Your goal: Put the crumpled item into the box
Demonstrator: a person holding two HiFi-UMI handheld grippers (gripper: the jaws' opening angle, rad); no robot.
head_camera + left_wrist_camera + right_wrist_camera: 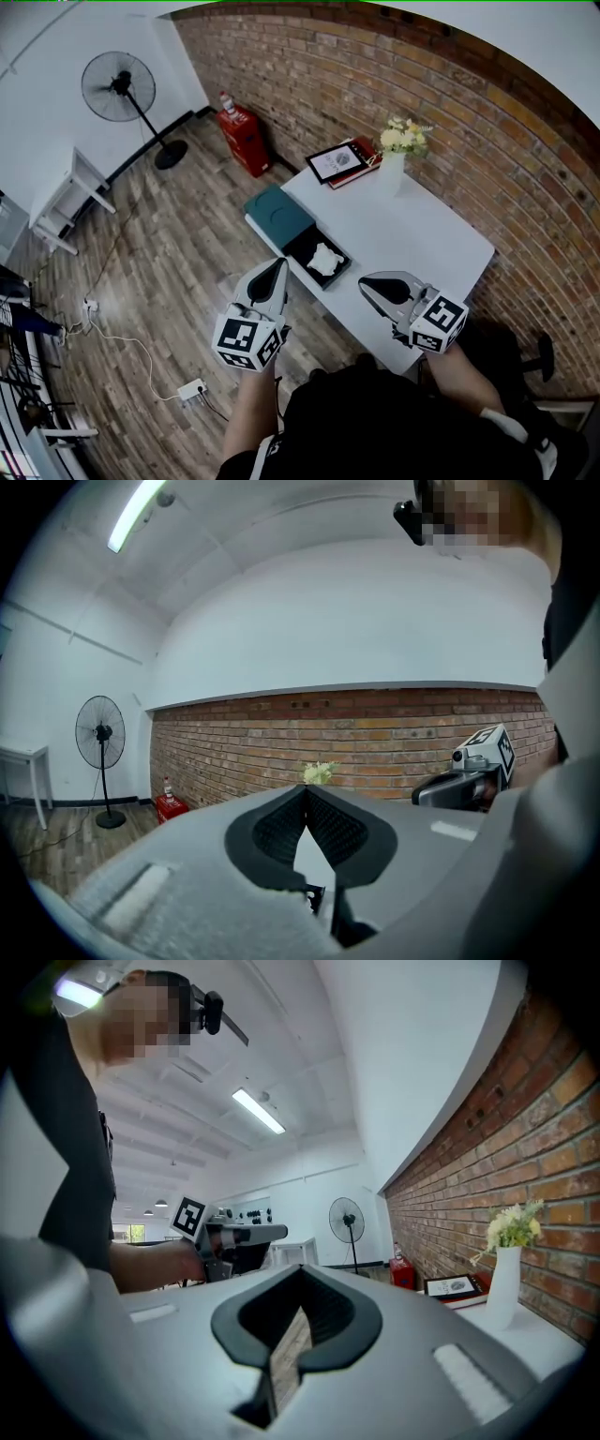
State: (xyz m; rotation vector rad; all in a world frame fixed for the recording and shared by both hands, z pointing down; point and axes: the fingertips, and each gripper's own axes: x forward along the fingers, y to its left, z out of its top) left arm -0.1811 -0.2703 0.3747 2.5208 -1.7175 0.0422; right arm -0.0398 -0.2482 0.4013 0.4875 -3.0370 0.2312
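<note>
Both claws were pressed together, empty. My left claw (pixel 278 270) pointed just short of the black box (pixel 305 242), crumpled white item (pixel 325 259) already inside; right claw (pixel 373 286) farther off.

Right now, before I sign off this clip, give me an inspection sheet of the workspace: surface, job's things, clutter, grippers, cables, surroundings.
Surface: white rectangular table, mostly bare.
Job's things: crumpled white item lies inside the open black box, whose teal lid lies beside it at the table's left edge.
Clutter: white vase of pale flowers and a framed picture on red books at the far end.
Grippers: left gripper and right gripper both shut, empty, held clear of the box.
Cables: white cable and white power strip on the wooden floor.
Surroundings: brick wall, black standing fan, red extinguisher case.
</note>
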